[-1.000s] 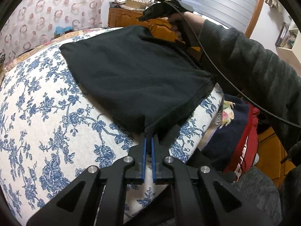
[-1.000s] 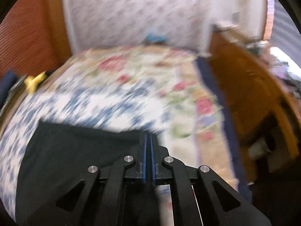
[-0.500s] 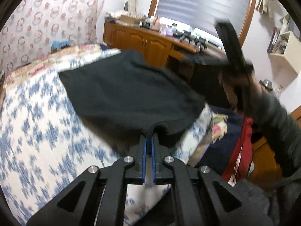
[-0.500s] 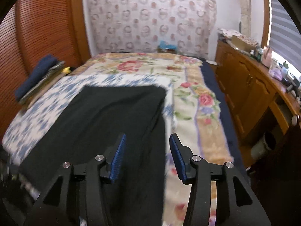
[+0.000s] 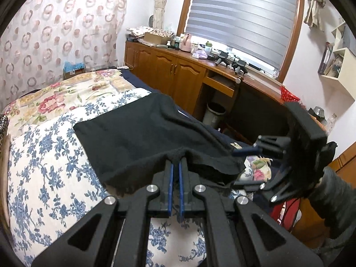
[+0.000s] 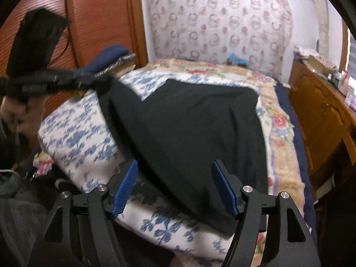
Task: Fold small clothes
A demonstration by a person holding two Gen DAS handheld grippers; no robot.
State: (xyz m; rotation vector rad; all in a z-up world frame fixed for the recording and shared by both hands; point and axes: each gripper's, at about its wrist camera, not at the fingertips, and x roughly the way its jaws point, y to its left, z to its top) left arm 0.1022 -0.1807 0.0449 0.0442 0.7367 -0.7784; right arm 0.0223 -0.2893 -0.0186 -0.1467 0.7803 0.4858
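Left wrist view: the left gripper (image 5: 175,166) is closed on the near edge of the black cloth (image 5: 142,133), lifting that hem off the bed (image 5: 44,166). Past the raised edge the cloth lies spread over the blue-flowered cover, reaching toward the bed's right side. To the right, near the cloth's right corner, the right gripper (image 5: 244,169) is seen side-on, held by a hand in a dark sleeve (image 5: 333,200). Beyond the bed stand a wooden cabinet (image 5: 173,73) and a window blind (image 5: 240,15).

Right wrist view: the right gripper (image 6: 175,182) stands wide open, its jaws having just been opening; the cloth's (image 6: 189,129) near corner lies between the blue pads (image 6: 126,184), which do not press on it. The cloth runs from this corner up to the left, where the left gripper (image 6: 98,82) pinches its edge. A hand (image 6: 15,113) grips that tool's handle at the far left, before a wooden door (image 6: 100,13).
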